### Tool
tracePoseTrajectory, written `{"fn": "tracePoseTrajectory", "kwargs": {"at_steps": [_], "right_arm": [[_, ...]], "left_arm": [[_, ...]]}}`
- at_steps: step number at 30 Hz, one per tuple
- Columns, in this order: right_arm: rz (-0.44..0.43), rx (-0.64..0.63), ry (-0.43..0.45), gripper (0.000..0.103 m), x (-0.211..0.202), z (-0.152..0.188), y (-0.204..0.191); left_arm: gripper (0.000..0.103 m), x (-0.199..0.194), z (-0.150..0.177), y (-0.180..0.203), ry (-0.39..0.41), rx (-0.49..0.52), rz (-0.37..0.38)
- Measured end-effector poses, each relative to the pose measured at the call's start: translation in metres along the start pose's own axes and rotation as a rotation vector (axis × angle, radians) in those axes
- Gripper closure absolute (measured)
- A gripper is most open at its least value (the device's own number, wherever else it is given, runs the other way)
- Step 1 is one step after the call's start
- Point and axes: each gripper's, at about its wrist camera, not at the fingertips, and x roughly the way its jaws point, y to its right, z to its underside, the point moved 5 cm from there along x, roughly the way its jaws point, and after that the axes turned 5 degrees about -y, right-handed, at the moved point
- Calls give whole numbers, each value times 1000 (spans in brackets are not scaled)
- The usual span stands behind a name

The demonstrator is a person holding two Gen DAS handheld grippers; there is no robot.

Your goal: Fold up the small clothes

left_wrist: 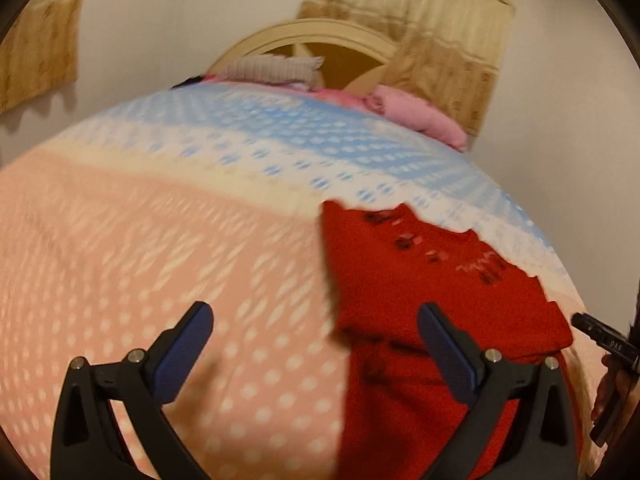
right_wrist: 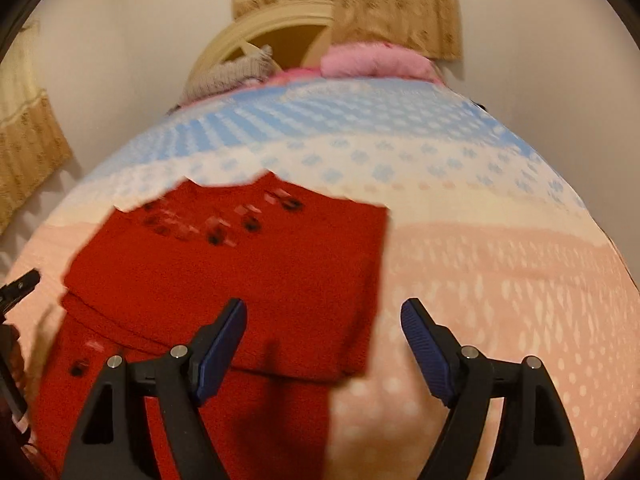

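A red knitted garment (left_wrist: 432, 292) with small dark and pale decorations lies on the bed, its upper part folded over the lower part. In the left wrist view it fills the lower right. My left gripper (left_wrist: 316, 316) hangs open above its left edge, with the right finger over the red cloth and the left finger over the bedcover. In the right wrist view the garment (right_wrist: 240, 264) lies left of centre. My right gripper (right_wrist: 325, 308) is open over the garment's right edge, and nothing is between its pads.
The bedcover (left_wrist: 160, 240) is pink, cream and blue with a dotted pattern. At the far end lie a pink folded cloth (right_wrist: 372, 60) and a grey knit piece (right_wrist: 232, 72) against a cream headboard (left_wrist: 312, 32). Curtains hang on the wall behind.
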Motion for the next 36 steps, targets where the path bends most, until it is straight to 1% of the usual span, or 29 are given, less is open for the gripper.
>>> {"fn": "tracePoseTrajectory", "kwargs": {"at_steps": [1,2,3,4,5,6,8,9,12,15,17,19,20,21,22,24,26,28,29,31,34,36], "right_arm": [[-31,-6,-1,23,0,-2,-7],[-64,-12,-5,23,2,-4,-15],[-102,-14,-15,23,7,-5,-23],[-120,-16,-25,23,13,-4,-27],[-122,-16,-38,23,20,-3,-30],[-97,-8,-66,23,32,2,-29],[-54,-4,-138,23,51,16,-27],[-33,-21,-134,23,53,20,-29],[3,-62,-124,23,42,26,-37],[29,-90,-123,23,42,28,-40],[12,-54,-138,22,49,29,-34],[-22,-14,-135,18,50,27,-28],[-36,-3,-136,14,49,27,-29],[-43,-11,-139,11,49,28,-33],[-39,-27,-137,9,49,30,-38],[-24,-76,-127,8,49,33,-47],[-28,-84,-115,8,48,34,-50],[-55,-77,-100,8,44,34,-50],[-84,-74,-93,8,43,35,-51],[-103,-77,-96,8,44,35,-52],[-101,-75,-107,7,48,36,-53],[-102,-84,-113,5,50,36,-54]], "left_arm": [[0,10,-4,10,-37,32,7],[0,23,-6,16,-65,49,-2],[0,35,-6,18,-82,57,-29],[0,47,-3,18,-109,70,-71],[0,60,2,16,-141,84,-133],[0,76,9,9,-187,99,-195],[0,82,14,-1,-212,49,-120],[0,81,15,-11,-219,0,-92],[0,79,18,-21,-225,-27,-44],[0,76,21,-17,-219,-8,-65],[0,74,22,-14,-202,9,-86],[0,70,21,-7,-185,20,-98],[0,70,21,-7,-181,18,-99],[0,69,21,-9,-179,11,-95],[0,69,21,-11,-180,5,-89],[0,70,20,-13,-182,-4,-85],[0,69,20,-13,-174,-1,-99],[0,66,21,-15,-163,-8,-112],[0,66,21,-17,-162,-17,-113],[0,66,21,-20,-164,-33,-105],[0,66,21,-18,-166,-27,-112],[0,66,21,-18,-167,-23,-114]]}}
